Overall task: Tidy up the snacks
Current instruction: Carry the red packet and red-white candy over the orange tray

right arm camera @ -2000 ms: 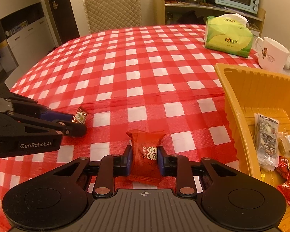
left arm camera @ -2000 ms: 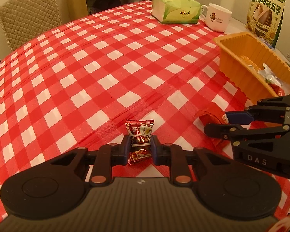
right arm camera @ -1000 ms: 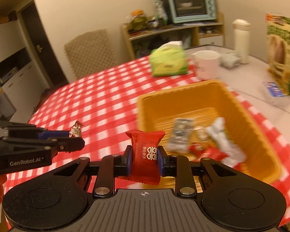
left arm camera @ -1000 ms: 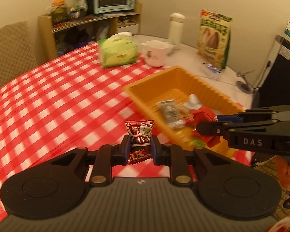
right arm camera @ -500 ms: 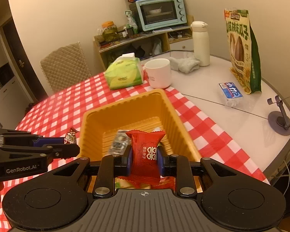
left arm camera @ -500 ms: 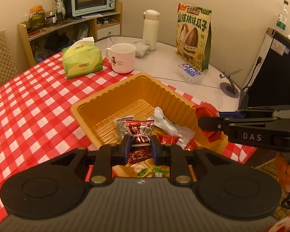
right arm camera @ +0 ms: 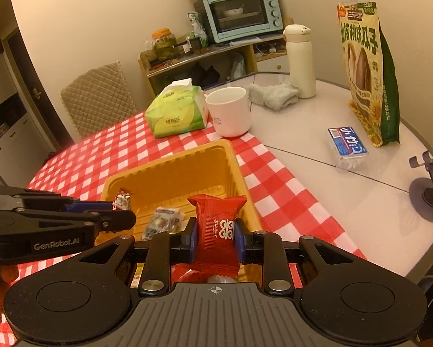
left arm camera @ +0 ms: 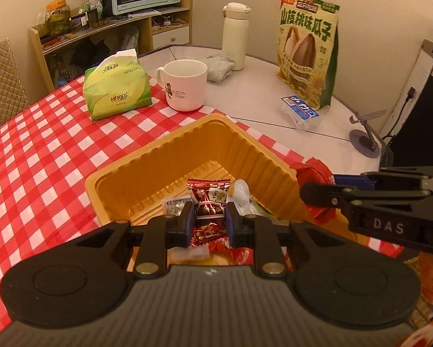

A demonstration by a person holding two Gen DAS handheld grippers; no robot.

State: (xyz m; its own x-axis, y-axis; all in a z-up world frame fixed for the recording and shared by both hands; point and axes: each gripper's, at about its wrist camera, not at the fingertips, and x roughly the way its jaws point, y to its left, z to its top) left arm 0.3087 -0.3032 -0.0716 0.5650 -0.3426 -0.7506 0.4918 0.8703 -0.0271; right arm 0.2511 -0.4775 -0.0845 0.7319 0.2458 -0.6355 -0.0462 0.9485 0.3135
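Orange tray (left arm camera: 158, 156) (mug (left arm camera: 186, 85), tissues (left arm camera: 116, 86) behind), both grippers' fingers (left arm camera: 187, 221) clamped on snack packets (right arm camera: 216, 231).

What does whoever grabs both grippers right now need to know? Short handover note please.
Left gripper: shut on a dark red candy, over the orange tray.
Right gripper: shut on a red snack packet, also over the tray's near end.
Tray: sits on the checked tablecloth and already holds several wrapped snacks.
Done: both pieces picked up and carried to the tray.
Left: open both grippers to drop them in. No other loose snacks show on the cloth in either view; the sunflower seed bag stands apart on the bare table.
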